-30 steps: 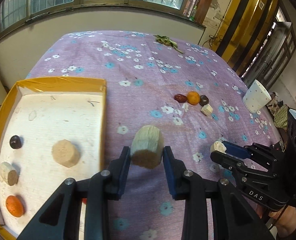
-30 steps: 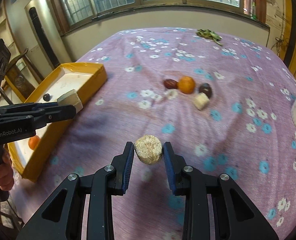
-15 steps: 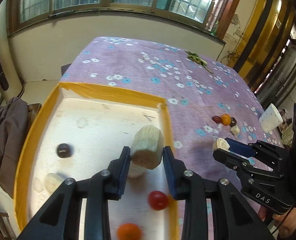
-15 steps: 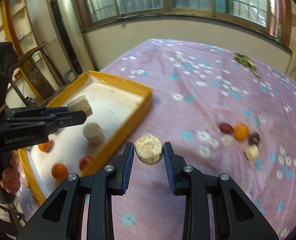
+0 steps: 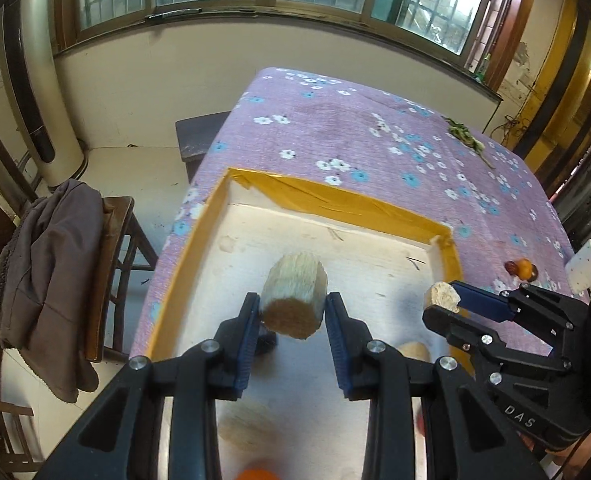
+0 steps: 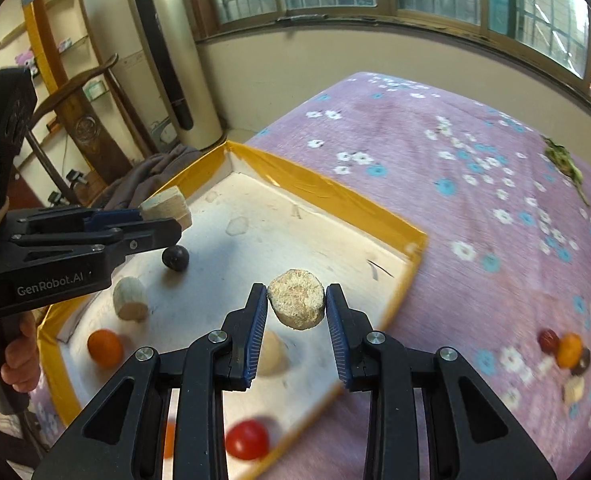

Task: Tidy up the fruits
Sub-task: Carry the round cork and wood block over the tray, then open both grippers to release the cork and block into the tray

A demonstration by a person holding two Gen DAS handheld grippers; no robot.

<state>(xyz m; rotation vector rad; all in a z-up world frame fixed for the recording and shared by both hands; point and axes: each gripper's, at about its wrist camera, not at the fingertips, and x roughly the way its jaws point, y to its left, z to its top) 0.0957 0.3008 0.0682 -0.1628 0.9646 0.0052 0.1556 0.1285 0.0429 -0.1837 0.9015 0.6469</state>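
Left wrist view blurs fruit under the left gripper (image 5: 293, 314), clamped on a pale cylinder (image 5: 294, 300); right gripper (image 6: 295, 312) clamps a tan chunk (image 6: 296, 304) above the yellow-rimmed tray (image 6: 335, 196) on floral purple cloth (image 6: 475, 208).

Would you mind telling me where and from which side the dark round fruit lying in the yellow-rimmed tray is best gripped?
Probably across the middle of the dark round fruit, coming straight down from above. It is a small ball lying loose on the tray floor, so any diameter serves, and a grip above or below its widest part would likely slip off.
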